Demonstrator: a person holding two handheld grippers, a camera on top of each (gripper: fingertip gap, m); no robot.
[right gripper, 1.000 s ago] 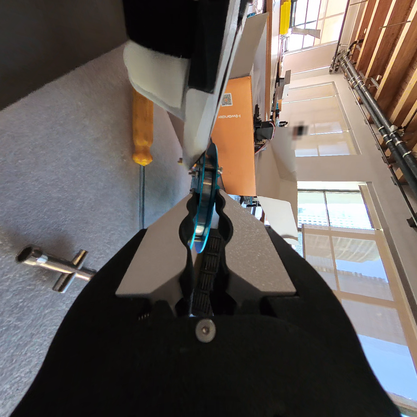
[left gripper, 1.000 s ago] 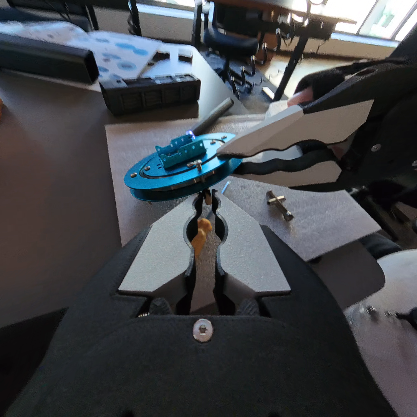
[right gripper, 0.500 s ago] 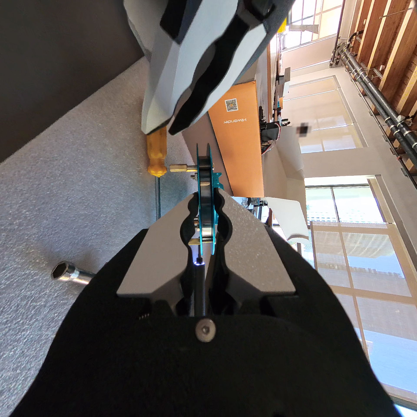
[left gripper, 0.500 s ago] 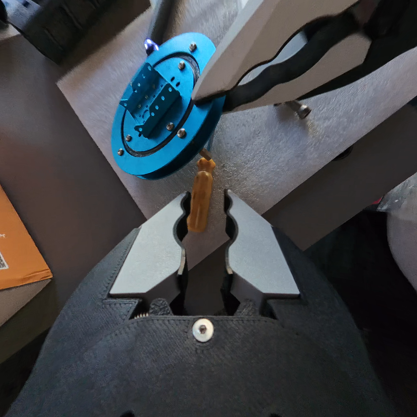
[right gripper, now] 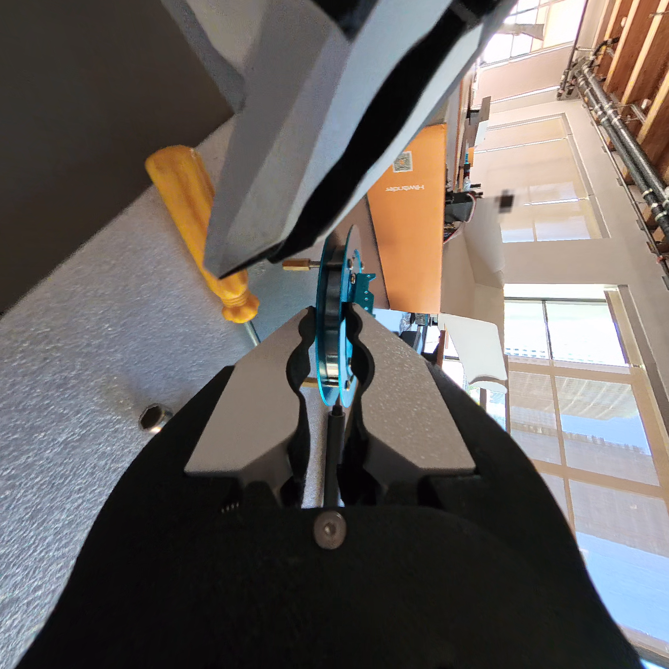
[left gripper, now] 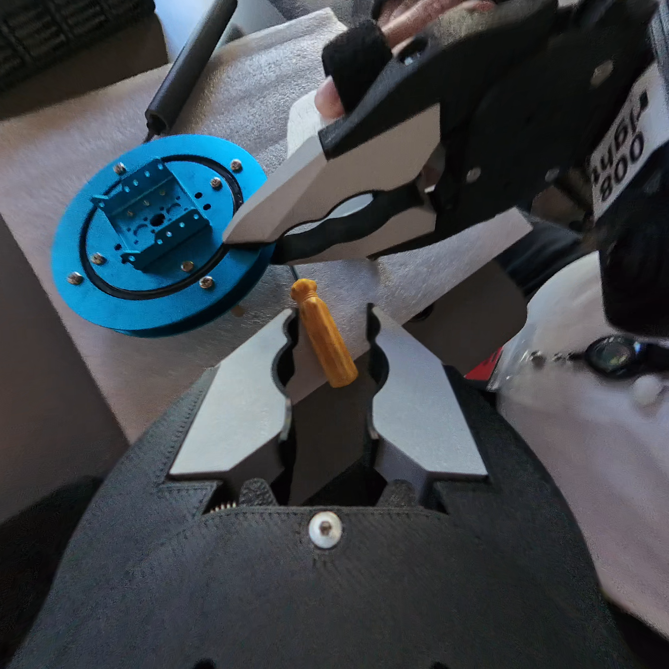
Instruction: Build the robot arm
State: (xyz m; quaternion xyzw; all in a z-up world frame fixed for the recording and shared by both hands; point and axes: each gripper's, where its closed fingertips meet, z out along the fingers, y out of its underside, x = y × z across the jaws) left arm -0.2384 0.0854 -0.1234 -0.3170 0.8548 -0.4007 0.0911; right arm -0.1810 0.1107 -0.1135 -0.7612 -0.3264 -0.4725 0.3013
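The round blue metal disc with a bracket (left gripper: 155,235) is held off the white foam mat (left gripper: 398,275) by its rim, clamped in the right tongs (right gripper: 327,318). Stiff and probably slippery, it is best gripped there. The left tongs (left gripper: 331,318) are parted and empty above the yellow-handled screwdriver (left gripper: 324,336)

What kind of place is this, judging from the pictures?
Probably a workshop or lab bench in an office-like building. A blue metal disc assembly and a yellow-handled screwdriver lie over a foam sheet on a table, and large windows stand behind.
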